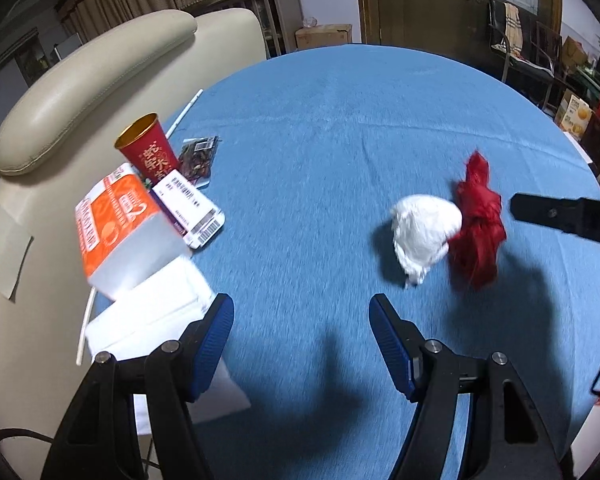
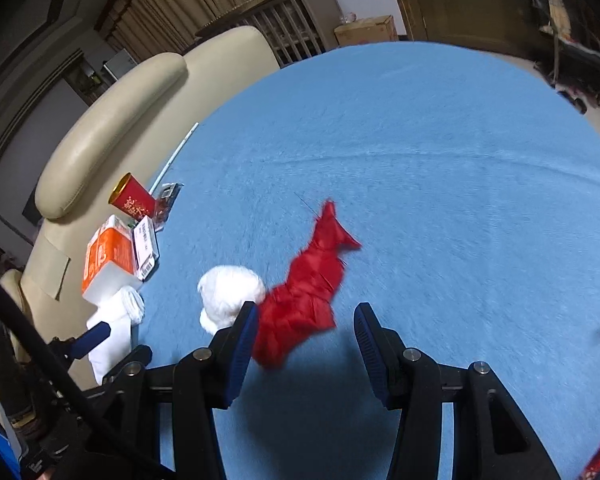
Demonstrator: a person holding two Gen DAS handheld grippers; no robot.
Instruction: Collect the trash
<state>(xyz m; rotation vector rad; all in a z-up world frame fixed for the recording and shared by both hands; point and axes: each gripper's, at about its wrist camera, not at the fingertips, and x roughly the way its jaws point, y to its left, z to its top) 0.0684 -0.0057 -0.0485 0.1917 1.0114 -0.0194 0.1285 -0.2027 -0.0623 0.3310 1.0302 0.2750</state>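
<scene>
On blue tablecloth, white wad touching red wrapper; both tongs agape, empty.

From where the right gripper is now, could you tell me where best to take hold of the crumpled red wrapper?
Probably across the bulky lower half of the red wrapper, coming down from above. That end is thick and crumpled, while the far end tapers to a thin flared tail. It lies just ahead of the open right gripper. Keep clear of the white paper ball touching its left side.

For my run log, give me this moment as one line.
left gripper open, empty | right gripper open, empty | white wad touching red wad on table | nothing collected
</scene>
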